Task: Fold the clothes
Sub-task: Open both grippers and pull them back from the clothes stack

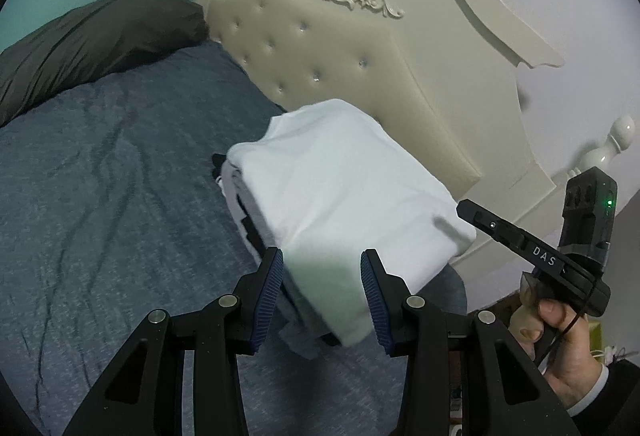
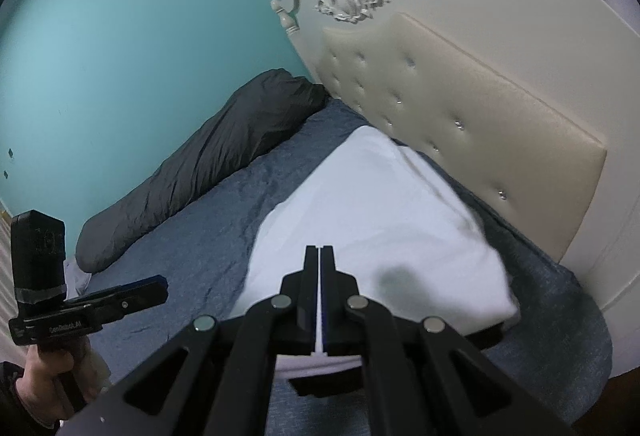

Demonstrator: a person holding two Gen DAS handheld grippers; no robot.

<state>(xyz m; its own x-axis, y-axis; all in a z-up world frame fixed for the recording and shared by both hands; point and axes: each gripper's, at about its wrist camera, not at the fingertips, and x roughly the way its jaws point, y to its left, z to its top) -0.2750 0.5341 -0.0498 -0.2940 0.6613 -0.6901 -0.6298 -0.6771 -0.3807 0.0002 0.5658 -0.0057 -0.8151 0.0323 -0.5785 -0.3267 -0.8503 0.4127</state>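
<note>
Jaws shut, the right gripper (image 1: 476,213) reads "DAS" on its side.

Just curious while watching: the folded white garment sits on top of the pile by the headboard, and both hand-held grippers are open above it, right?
Not quite. Only the left hand-held gripper is open. The right hand-held gripper is shut, as the right wrist view shows. The white garment does top the pile by the headboard.

Bedroom, bed (image 1: 100,163), tufted headboard (image 2: 460,123), pillow (image 2: 208,163)
</note>
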